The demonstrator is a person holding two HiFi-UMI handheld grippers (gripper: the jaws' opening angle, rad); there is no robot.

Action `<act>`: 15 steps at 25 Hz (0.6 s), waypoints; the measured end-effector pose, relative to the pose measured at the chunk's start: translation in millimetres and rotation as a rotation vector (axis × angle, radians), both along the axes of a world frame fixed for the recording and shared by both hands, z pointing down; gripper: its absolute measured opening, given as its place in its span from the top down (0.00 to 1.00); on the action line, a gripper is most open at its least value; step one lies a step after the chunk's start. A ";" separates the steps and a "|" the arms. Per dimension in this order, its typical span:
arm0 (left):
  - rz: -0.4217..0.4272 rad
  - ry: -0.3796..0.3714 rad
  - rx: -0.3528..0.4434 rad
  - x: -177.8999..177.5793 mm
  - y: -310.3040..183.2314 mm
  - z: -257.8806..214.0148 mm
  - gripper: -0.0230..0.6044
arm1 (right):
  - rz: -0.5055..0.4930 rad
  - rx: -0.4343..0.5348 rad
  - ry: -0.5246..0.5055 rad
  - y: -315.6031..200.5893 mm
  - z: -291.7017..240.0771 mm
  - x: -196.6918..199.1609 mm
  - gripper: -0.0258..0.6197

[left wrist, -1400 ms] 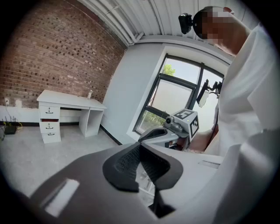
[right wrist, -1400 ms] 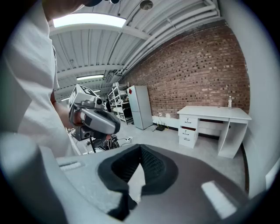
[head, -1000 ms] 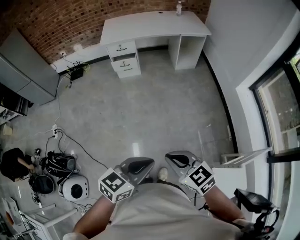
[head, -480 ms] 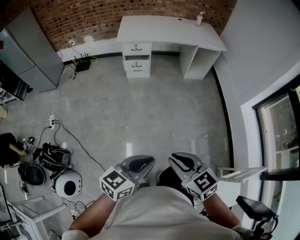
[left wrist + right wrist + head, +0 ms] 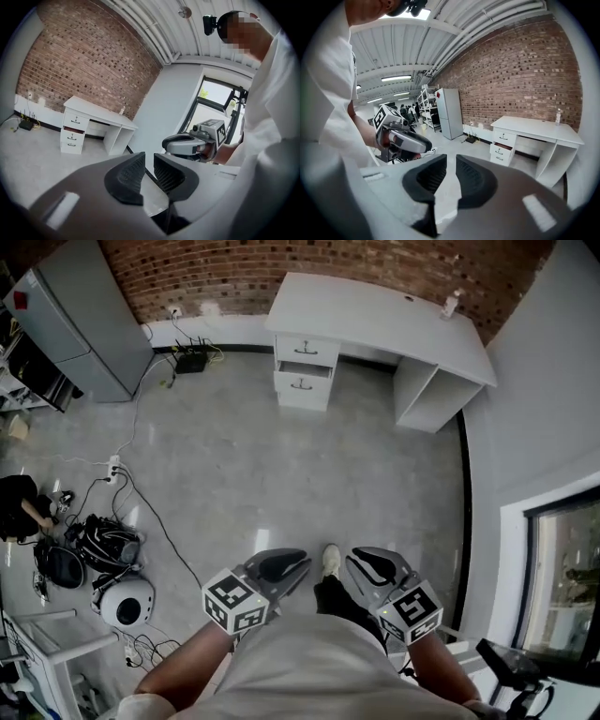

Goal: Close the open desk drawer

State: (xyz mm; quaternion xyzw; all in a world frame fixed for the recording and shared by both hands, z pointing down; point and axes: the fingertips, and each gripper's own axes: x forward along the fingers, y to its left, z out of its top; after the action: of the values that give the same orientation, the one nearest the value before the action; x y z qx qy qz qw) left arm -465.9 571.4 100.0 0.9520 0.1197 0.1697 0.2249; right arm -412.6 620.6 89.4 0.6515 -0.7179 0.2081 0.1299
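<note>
A white desk (image 5: 375, 320) stands against the brick wall, far across the floor. Its drawer stack has a middle drawer (image 5: 302, 382) pulled out a little, which also shows in the left gripper view (image 5: 72, 132) and the right gripper view (image 5: 500, 151). Both grippers are held close to my body, far from the desk. My left gripper (image 5: 300, 564) has a narrow gap between its jaws, which are opening, and nothing is between them (image 5: 149, 161). The jaws of my right gripper (image 5: 356, 561) also stand slightly apart and empty (image 5: 451, 164).
A grey cabinet (image 5: 80, 320) stands at the back left. Cables and a power strip (image 5: 112, 470) run over the floor at left, beside bags and a white helmet (image 5: 127, 601). A bottle (image 5: 452, 304) stands on the desk. A window (image 5: 562, 587) is at right.
The whole view has shifted: the desk has slid right in the picture and the grey cabinet has come further into view. Both grippers stay in front of my body.
</note>
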 end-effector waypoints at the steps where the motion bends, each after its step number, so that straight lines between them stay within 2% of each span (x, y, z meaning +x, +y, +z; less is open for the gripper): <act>1: -0.019 -0.002 -0.004 21.7 -8.9 1.7 0.88 | -0.020 -0.001 0.006 -9.9 0.8 21.2 0.88; 5: -0.096 -0.002 -0.022 108.2 -42.3 8.5 0.87 | -0.109 -0.005 0.042 -43.3 0.3 107.8 0.88; 9: -0.174 -0.009 -0.027 174.7 -76.8 17.8 0.86 | -0.183 -0.045 0.062 -72.4 9.2 179.8 0.88; 12: -0.225 -0.019 -0.073 207.3 -106.5 28.9 0.86 | -0.226 -0.086 0.040 -100.3 24.1 211.8 0.88; 15: -0.270 -0.018 -0.121 226.2 -137.8 35.9 0.86 | -0.262 -0.121 0.023 -132.5 33.7 227.8 0.88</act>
State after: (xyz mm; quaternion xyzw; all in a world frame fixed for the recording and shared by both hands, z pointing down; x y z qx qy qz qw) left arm -239.6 433.6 135.9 0.9426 -0.0014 0.1388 0.3036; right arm -184.8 488.0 123.2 0.5454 -0.7814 0.2247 0.2035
